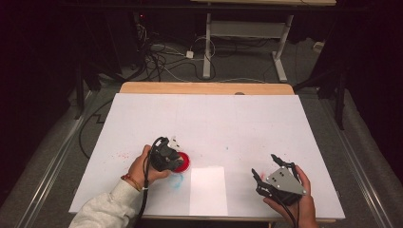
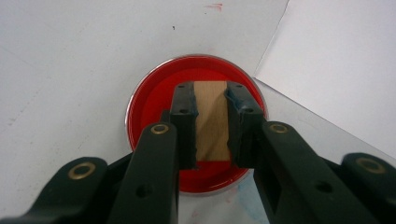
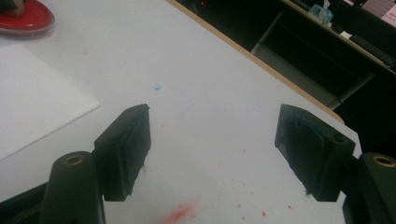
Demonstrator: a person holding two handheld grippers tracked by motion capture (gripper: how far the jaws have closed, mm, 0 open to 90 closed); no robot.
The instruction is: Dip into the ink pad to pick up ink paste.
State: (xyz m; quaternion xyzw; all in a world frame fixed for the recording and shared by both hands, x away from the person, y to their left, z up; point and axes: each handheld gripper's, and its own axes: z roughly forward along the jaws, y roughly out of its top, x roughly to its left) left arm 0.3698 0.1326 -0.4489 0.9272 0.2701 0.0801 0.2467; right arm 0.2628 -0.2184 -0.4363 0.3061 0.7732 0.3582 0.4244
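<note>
A round red dish of paint lies on the white-covered table. My left gripper is shut on a small wooden block and holds it right over the dish; whether the block touches the paint I cannot tell. In the high view the left gripper covers most of the red dish, left of centre near the front edge. My right gripper rests at the front right, and in its own view it is wide open with nothing between the jaws. The dish also appears far off there.
A separate white sheet lies at the front edge between the two hands. A blue smear and red speckles mark the table cover. The wooden table edge runs along the back, with cables and desk legs on the floor beyond.
</note>
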